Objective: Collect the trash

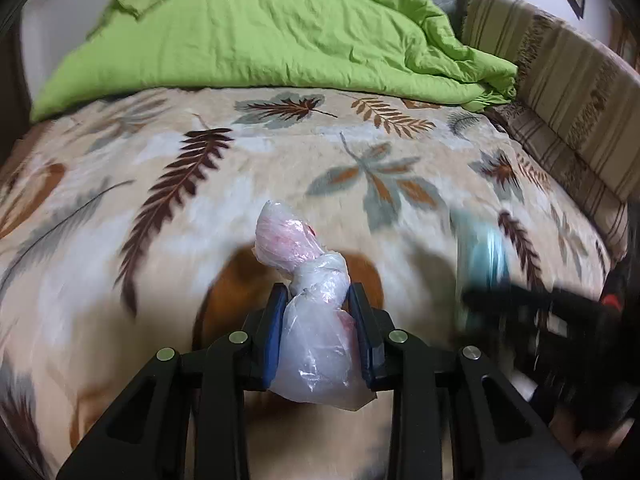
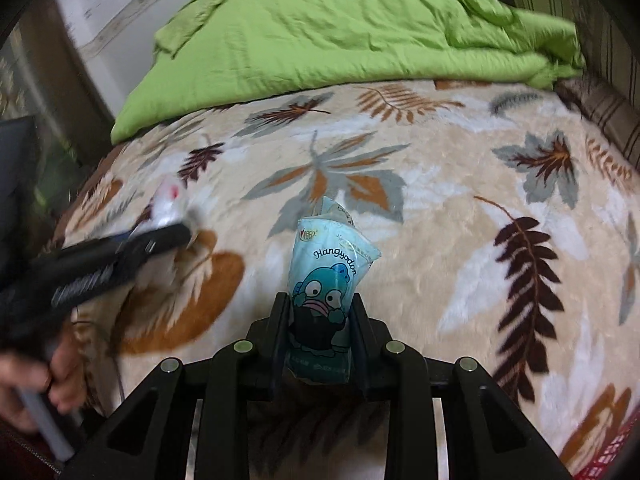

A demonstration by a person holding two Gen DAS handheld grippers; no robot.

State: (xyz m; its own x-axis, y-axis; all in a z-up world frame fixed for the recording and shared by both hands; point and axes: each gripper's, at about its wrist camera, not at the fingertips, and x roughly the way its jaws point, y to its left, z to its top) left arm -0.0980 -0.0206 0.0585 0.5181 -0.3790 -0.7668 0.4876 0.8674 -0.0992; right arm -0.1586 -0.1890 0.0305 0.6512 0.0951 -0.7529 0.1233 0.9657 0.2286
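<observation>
Leaf-patterned beige blanket (image 1: 200,240) lay below. Left gripper (image 1: 318,300) pinched a knotted clear plastic bag (image 1: 316,320); right gripper (image 2: 320,312) clamped a pale blue cartoon tissue pack (image 2: 328,276). Slick film could slip free.

Both tongs, left (image 1: 318,300) and right (image 2: 320,308), angled downward, jaws clamped.

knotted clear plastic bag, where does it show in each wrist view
Left wrist view: the knotted clear plastic bag sits low centre, pinched between the left tongs.
Right wrist view: the same bag is a blurred white lump at left, mid height, at the tip of those tongs.
Shared landmark: the green quilt along the top of both.
</observation>
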